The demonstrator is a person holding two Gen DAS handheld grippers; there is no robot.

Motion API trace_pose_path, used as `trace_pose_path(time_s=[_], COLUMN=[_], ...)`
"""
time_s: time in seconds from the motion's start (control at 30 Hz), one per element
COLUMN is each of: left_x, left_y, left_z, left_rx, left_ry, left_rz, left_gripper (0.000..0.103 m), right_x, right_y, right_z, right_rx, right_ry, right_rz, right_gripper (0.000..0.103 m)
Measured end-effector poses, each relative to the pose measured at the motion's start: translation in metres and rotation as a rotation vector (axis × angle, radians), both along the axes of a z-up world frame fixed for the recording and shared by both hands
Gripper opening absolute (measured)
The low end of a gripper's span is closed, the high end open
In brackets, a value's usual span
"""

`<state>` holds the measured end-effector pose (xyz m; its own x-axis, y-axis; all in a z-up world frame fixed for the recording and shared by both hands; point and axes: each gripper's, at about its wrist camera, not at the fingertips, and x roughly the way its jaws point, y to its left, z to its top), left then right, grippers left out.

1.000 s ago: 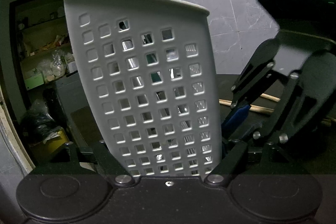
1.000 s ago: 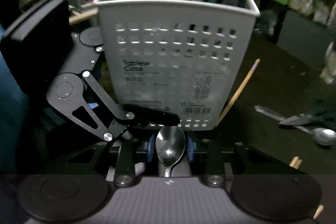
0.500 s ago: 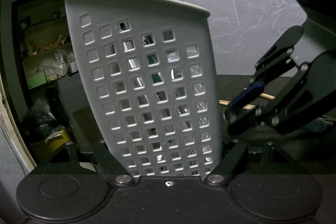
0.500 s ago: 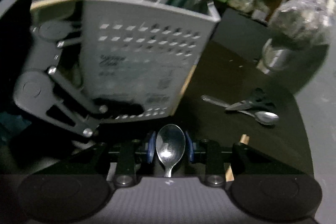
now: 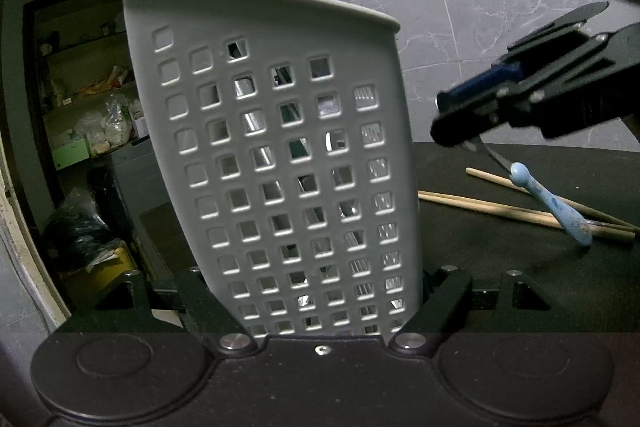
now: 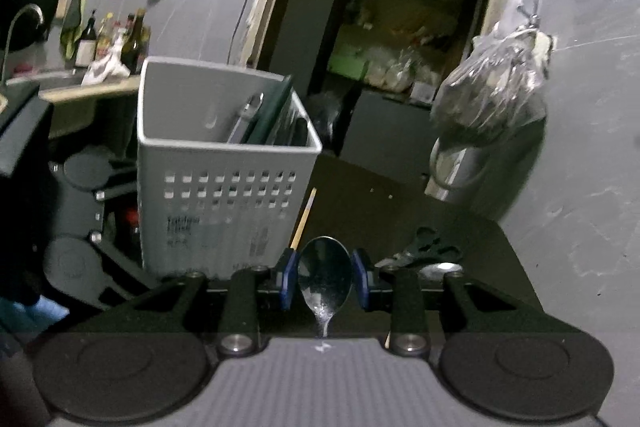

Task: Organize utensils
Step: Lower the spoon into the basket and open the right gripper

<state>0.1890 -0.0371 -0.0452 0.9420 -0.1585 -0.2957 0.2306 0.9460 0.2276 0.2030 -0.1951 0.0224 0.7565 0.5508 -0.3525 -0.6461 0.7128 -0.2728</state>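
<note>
My left gripper (image 5: 324,307) is shut on the base of a grey perforated utensil caddy (image 5: 280,155), which stands upright on the black table. The caddy (image 6: 224,187) holds several utensils (image 6: 256,115) leaning in its far right corner. My right gripper (image 6: 325,279) is shut on a metal spoon (image 6: 325,275), whose bowl stands between the blue pads. Seen in the left wrist view, the right gripper (image 5: 460,123) hovers to the caddy's right, above the table, and the spoon's light blue handle (image 5: 560,211) hangs down from it.
Wooden chopsticks (image 5: 500,211) lie on the table right of the caddy. Black scissors (image 6: 424,247) and another spoon (image 6: 444,269) lie further right. A steel pot (image 6: 456,167) stands by the wall under a hanging plastic bag (image 6: 492,95).
My right gripper has lifted and swung away from the caddy's base with the spoon, now higher and further back. The left gripper and the caddy have stayed still.
</note>
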Motion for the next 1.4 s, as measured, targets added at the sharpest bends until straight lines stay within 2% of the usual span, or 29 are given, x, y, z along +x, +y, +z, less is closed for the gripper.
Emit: trace_pose_path(time_s=[0.37, 1.4], left_x=[0.000, -0.001], left_y=[0.000, 0.000], left_z=[0.000, 0.000], left_rx=[0.000, 0.001], left_ry=[-0.001, -0.001], left_rz=[-0.001, -0.001], left_gripper=[0.080, 0.080], right_x=[-0.004, -0.010], right_y=[-0.006, -0.006], right_z=[0.010, 0.017], right_rx=[0.118, 0.172], right_ry=[-0.054, -0.087], right_rz=[-0.022, -0.017], right_gripper=[0.032, 0.032])
